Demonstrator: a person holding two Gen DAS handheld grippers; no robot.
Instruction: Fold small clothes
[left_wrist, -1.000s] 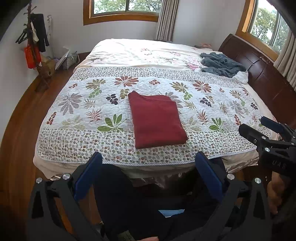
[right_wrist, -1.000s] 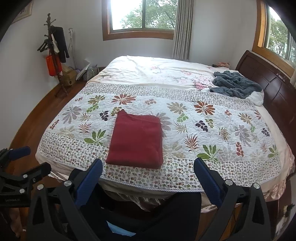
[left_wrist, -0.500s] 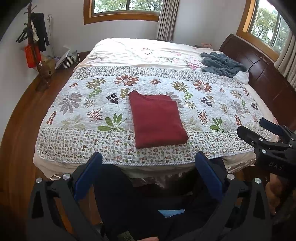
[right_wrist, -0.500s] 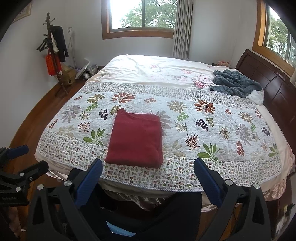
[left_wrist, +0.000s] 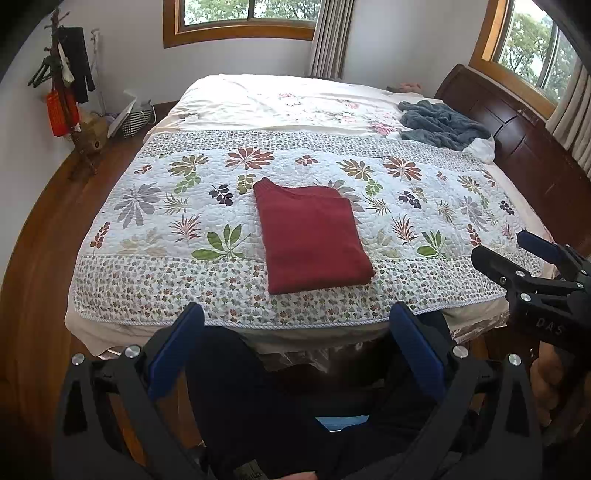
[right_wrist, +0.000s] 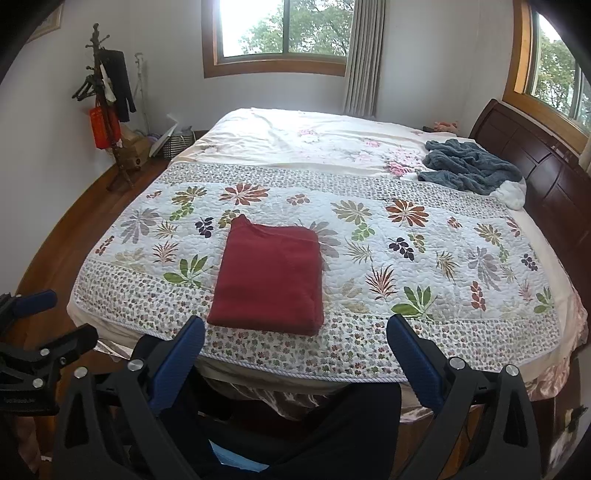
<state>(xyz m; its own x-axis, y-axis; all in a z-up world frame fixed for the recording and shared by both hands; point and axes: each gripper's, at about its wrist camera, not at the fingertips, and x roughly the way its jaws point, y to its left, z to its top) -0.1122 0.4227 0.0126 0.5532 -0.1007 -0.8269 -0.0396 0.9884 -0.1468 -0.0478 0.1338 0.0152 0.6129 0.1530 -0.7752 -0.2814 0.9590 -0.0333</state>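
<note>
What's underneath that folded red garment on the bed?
The red garment lies flat on a floral quilt, which spreads over a pale sheet. The patch of quilt directly beneath it is covered, so I cannot see that part. Both grippers hang open, off the bed.

My left tool (left_wrist: 295, 347): black skeletal frame with triangular cut-outs, two blue ribbed pads (left_wrist: 176, 354), four silver screw heads at the finger pivots. My right tool (right_wrist: 295, 350): same build, same blue pads (right_wrist: 413, 356), same silver screws; its black body bears raised lettering "DAS" where it shows in the left view. My clothing: dark trousers, a light blue patch low between them.
</note>
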